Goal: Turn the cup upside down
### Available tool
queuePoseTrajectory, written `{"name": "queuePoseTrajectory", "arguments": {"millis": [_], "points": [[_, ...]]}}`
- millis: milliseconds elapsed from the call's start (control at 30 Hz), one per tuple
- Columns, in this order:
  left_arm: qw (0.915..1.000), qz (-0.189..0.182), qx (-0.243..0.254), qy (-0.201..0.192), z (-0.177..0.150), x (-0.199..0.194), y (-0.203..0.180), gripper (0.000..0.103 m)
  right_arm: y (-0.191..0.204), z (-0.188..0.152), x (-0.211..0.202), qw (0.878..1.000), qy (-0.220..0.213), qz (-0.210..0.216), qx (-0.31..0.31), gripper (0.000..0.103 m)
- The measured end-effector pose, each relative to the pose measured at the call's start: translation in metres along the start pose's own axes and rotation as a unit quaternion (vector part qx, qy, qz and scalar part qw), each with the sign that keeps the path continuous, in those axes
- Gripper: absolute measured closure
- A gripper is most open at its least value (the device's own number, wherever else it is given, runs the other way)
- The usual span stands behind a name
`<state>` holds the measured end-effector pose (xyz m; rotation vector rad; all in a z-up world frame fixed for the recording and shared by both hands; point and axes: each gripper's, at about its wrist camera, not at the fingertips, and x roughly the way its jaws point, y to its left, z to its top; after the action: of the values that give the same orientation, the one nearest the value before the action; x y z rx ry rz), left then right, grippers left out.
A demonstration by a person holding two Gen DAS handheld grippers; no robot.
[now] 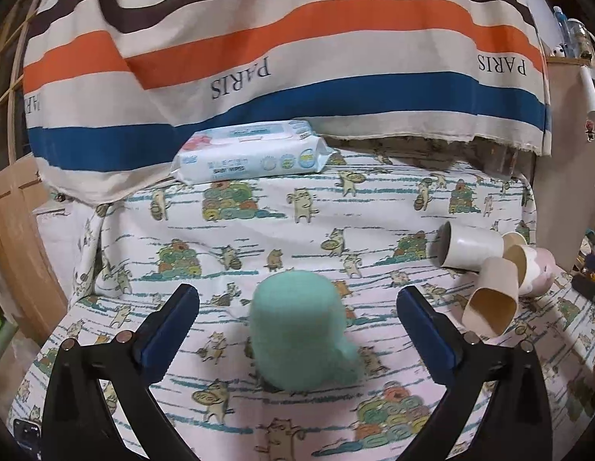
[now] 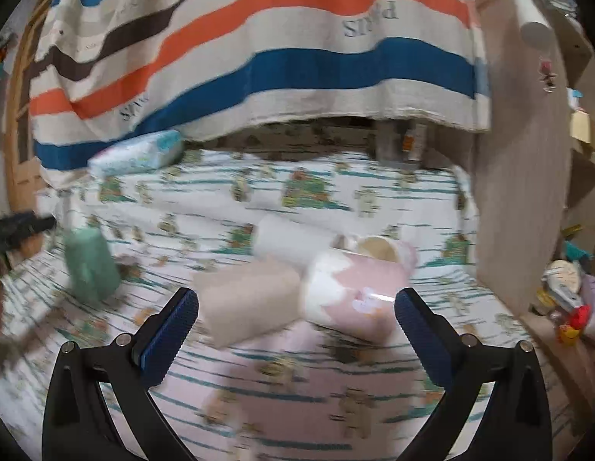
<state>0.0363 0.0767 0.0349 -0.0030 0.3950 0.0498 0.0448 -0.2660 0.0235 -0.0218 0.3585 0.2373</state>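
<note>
Teal cup [image 1: 297, 330] upended; four cups [image 1: 489, 303] lying sideways.

Motion blur smears the pink cup [image 2: 355, 299] and cat-print cloth [image 2: 297, 403].

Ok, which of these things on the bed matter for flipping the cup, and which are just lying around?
For the job:
teal cup, standing between the open left gripper fingers
right gripper, open, facing the tipped cups

Lying about:
beige cup, pink cup, white cup, all on their sides
wet wipes pack
striped Paris cloth
</note>
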Motion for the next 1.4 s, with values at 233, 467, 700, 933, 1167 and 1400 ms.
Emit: {"name": "queuePoseTrajectory", "arguments": {"millis": [233, 467, 700, 933, 1167, 1400], "points": [[0.9997, 0.009, -0.024, -0.005, -0.027, -0.002, 0.029, 0.001, 0.072, 0.034, 0.014, 0.997, 0.008, 0.077, -0.016, 0.000], [0.9986, 0.015, -0.049, -0.013, -0.034, -0.001, 0.045, 0.001, 0.117, 0.029, 0.051, 0.992, 0.008, 0.125, 0.001, 0.000], [0.9984, 0.034, -0.043, -0.013, -0.037, -0.001, 0.044, 0.001, 0.132, 0.009, 0.068, 0.992, 0.005, 0.124, -0.032, 0.000], [0.9983, 0.043, -0.031, -0.024, -0.037, -0.004, 0.039, 0.001, 0.133, 0.002, 0.075, 0.990, 0.016, 0.132, -0.047, 0.000], [0.9982, 0.048, -0.018, -0.032, -0.036, -0.007, 0.034, 0.001, 0.133, 0.002, 0.077, 0.991, 0.021, 0.124, -0.049, 0.000], [0.9984, 0.044, -0.020, -0.029, -0.037, -0.006, 0.035, 0.001, 0.138, 0.002, 0.074, 0.991, 0.015, 0.118, -0.061, 0.000]]}}
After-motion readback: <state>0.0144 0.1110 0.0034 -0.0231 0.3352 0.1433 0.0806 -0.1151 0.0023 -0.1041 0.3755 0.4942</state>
